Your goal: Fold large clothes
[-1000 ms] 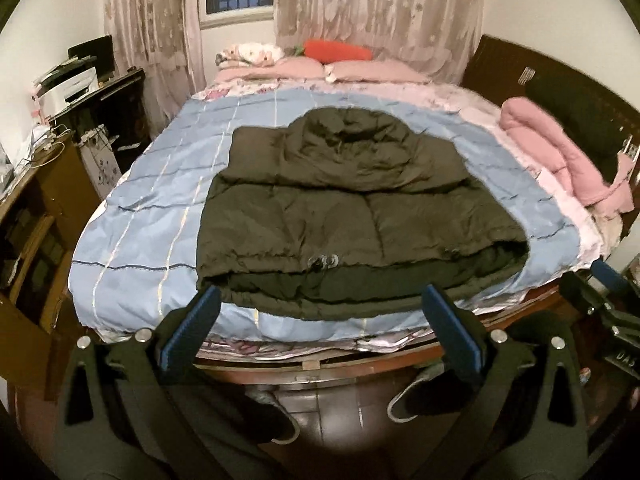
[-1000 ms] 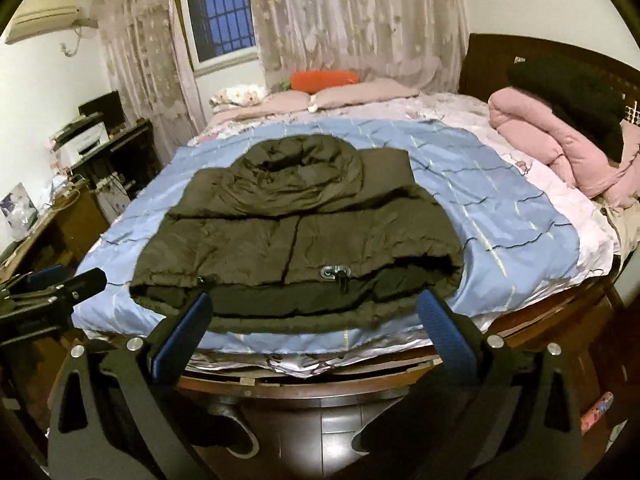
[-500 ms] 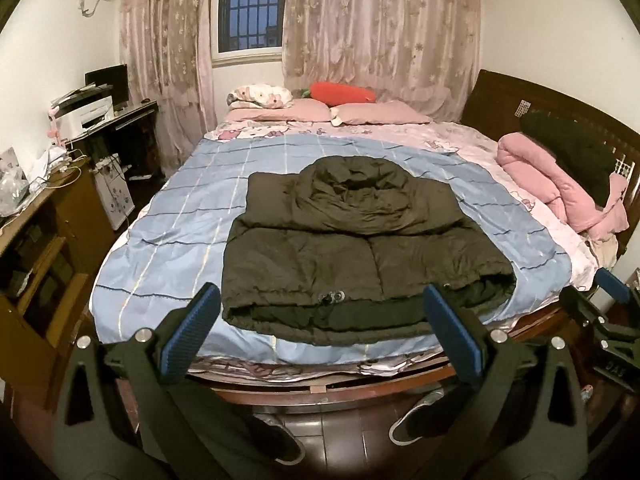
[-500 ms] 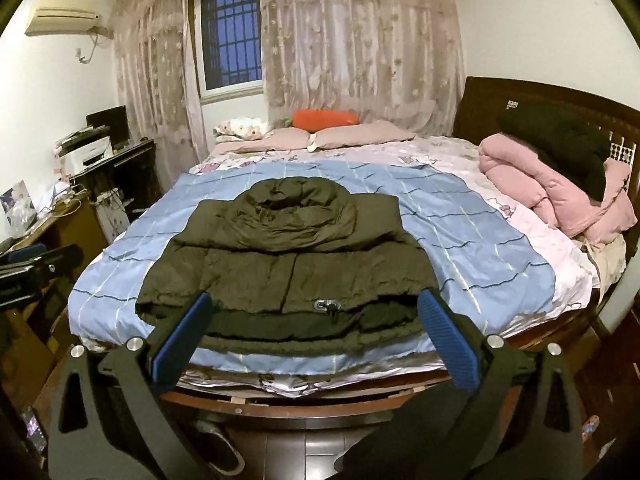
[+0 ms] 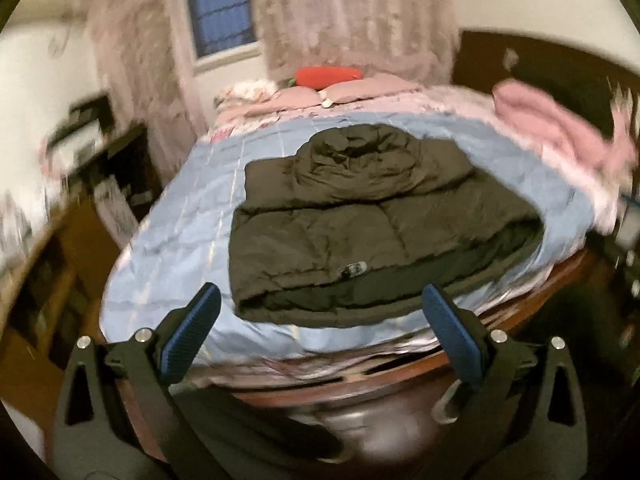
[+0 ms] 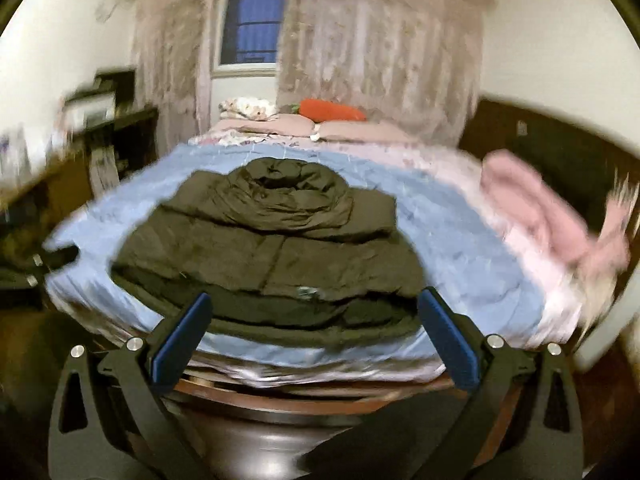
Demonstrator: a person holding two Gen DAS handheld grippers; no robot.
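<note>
A dark olive puffer jacket (image 5: 372,224) lies folded on the blue quilt (image 5: 184,248), hood on top at the far side and lower half doubled under near the bed's foot. The right wrist view shows the same jacket (image 6: 280,252) on the quilt (image 6: 472,256). My left gripper (image 5: 320,332) is open and empty, held in the air before the foot of the bed. My right gripper (image 6: 316,330) is open too, with nothing between its blue pads (image 6: 448,336). Neither touches the jacket. Both views are motion-blurred.
A pink blanket (image 5: 560,128) is heaped at the bed's right side against the dark headboard (image 6: 560,148). Pillows and a red cushion (image 6: 332,110) lie at the far end below the curtained window (image 6: 256,16). A desk with equipment (image 5: 92,152) stands left. The wooden bed frame (image 6: 304,400) edges the foot.
Both grippers have swung while staying open; the views are now blurred and tilted. The jacket has not moved on the quilt.
</note>
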